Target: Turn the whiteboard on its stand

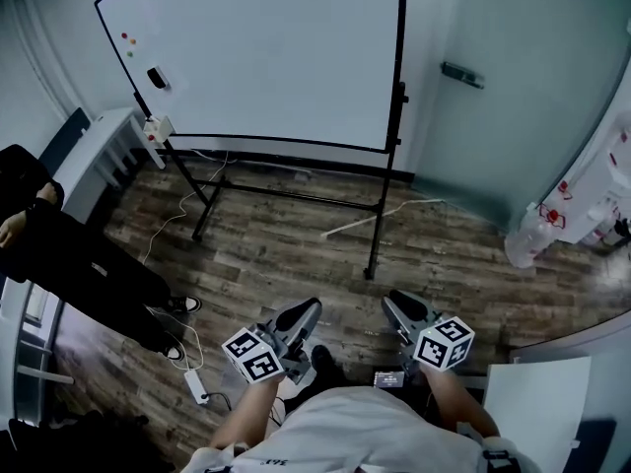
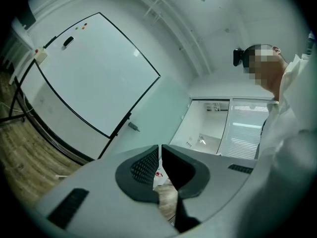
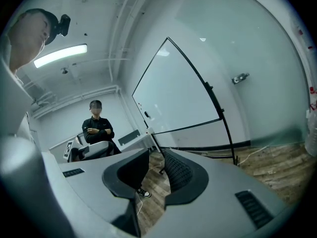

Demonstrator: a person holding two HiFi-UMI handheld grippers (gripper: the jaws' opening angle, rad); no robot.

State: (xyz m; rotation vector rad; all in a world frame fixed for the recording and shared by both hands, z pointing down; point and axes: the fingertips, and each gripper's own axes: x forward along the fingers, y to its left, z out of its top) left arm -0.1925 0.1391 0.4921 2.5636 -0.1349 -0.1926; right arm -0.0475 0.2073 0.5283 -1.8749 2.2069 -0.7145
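The whiteboard (image 1: 266, 57) stands on its stand (image 1: 380, 227), well apart from both grippers. The left gripper (image 1: 304, 311) has its jaws almost together. The right gripper (image 1: 402, 304) has its jaws slightly apart, and both are empty.

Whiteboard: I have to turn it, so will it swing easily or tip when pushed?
Probably stiff: the whiteboard is a flat framed panel. It likely swings about the side knob. The thin-legged stand might shift or rock on the wood floor.

I see the grey jaws of my left gripper (image 2: 160, 148) nearly together, nothing between them. Well beyond them stands the large black-framed white whiteboard (image 2: 94, 73).
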